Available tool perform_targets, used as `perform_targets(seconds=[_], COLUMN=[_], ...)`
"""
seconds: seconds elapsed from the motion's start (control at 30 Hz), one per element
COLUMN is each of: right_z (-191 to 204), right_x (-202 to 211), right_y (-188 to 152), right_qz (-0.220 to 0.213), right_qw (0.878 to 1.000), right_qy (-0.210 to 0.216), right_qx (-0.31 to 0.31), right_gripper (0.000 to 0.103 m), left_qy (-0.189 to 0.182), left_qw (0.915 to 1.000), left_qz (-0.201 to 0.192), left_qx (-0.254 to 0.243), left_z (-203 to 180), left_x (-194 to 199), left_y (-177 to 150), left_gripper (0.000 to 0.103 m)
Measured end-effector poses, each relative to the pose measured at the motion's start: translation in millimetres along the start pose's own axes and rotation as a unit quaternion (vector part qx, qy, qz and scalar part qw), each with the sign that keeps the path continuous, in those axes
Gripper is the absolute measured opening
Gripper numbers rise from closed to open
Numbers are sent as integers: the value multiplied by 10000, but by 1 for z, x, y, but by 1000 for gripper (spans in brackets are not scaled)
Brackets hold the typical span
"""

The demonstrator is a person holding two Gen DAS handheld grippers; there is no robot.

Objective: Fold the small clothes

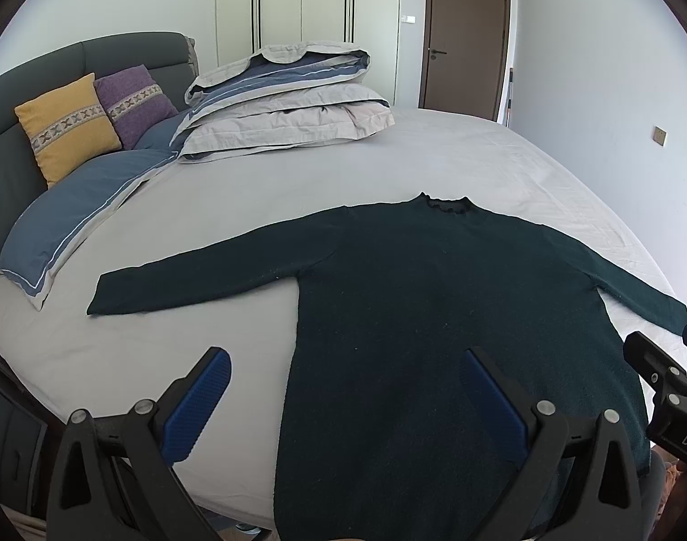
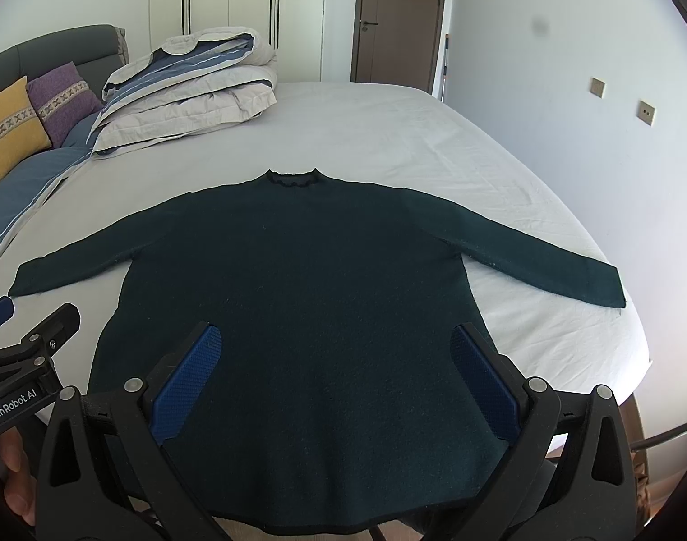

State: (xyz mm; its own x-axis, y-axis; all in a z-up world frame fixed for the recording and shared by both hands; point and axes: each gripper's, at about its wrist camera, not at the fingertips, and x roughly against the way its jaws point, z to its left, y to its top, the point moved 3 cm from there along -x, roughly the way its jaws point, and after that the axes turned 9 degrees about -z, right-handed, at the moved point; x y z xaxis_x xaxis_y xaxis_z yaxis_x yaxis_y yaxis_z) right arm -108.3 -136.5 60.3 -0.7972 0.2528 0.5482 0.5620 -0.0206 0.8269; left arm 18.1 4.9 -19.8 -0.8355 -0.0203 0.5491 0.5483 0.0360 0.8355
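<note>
On the bed: a dark green sweater [image 2: 298,279] lies flat on the light grey sheet [image 2: 411,135], front side down or up I cannot tell.
Sweater shape: both sleeves are spread out to the sides, and the neck [image 2: 292,179] points away toward the far wall.
Sweater bottom: the hem [image 2: 325,527] is at the near edge of the bed, closest to both cameras.
Left gripper [image 1: 348,401]: it hovers over the near left part of the sweater. Its two blue pads are wide apart and hold nothing. One pad [image 1: 199,405] is over the bare sheet and the other is over the sweater.
Right gripper [image 2: 334,374]: it hovers over the bottom middle of the sweater. Its blue pads [image 2: 187,378] are wide apart too, with nothing between them.
Side by side: each gripper shows at the edge of the other one's view, so they are close together.
Hand: some fingers [image 2: 16,482] show at the lower left of the right wrist view, by the left gripper's handle.
Far end of the bed: a folded quilt [image 1: 289,99] sits in a pile, well apart from the sweater.
Pillows: a yellow cushion [image 1: 68,126] and a purple cushion [image 1: 133,101] lean on the dark headboard [image 1: 131,52], with a blue pillow [image 1: 72,221] lying in front of them.
Back wall: a brown door [image 1: 465,36] and a white wardrobe [image 1: 298,0].
</note>
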Motion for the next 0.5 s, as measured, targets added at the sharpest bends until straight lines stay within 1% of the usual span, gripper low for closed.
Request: perform_targets(seconds=[0.07,0.5], right_z=[6,7], right_x=[-3,-4], right_y=[-5,-7], right_qz=[10,20], right_qw=[10000,10000], right_qy=[2,2], right_qx=[6,10], right_gripper=[103,103], left_qy=[-2,-6], left_qw=[10000,10000], left_qz=[3,5], left_qx=[-4,-4], left_z=[0,0], left_x=[0,0], left_y=[1,1], left_gripper=[103,103])
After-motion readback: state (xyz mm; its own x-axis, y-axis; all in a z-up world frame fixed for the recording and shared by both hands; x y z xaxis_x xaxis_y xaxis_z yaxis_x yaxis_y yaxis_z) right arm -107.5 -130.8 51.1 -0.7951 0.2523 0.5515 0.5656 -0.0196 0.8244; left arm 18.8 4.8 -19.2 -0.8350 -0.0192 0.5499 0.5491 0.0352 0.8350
